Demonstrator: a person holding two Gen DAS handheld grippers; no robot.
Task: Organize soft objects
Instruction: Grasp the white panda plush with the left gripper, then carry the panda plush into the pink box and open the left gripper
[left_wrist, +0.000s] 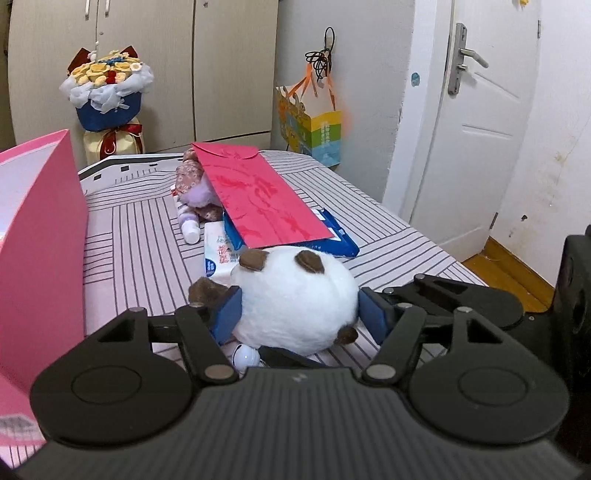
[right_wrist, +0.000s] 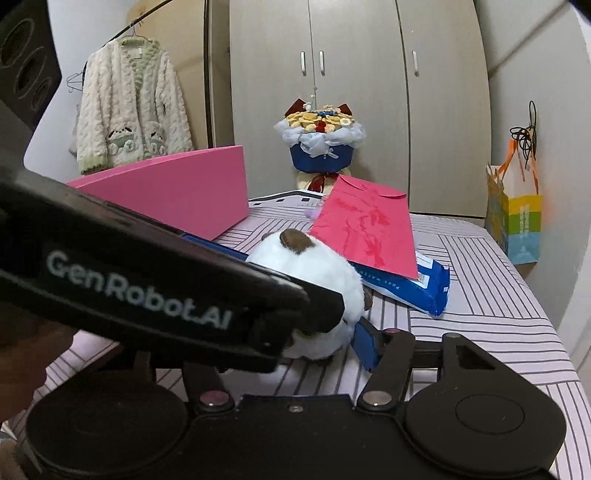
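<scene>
"GenRobot.AI" on left claw (right_wrist: 295, 334), gripping white plush (left_wrist: 295, 295).

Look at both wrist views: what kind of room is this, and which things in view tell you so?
Probably a home bedroom: a striped sheet covers what looks like a bed, tall wardrobe doors stand behind it, and a fleecy cardigan hangs on a hanger.

"GenRobot.AI" is printed in pale letters along the black body of the left gripper (right_wrist: 306, 291) seen from the right wrist, while the white lettering on the blue pack (right_wrist: 424, 286) is seen upside down and seems to read "PURE WATER".
</scene>
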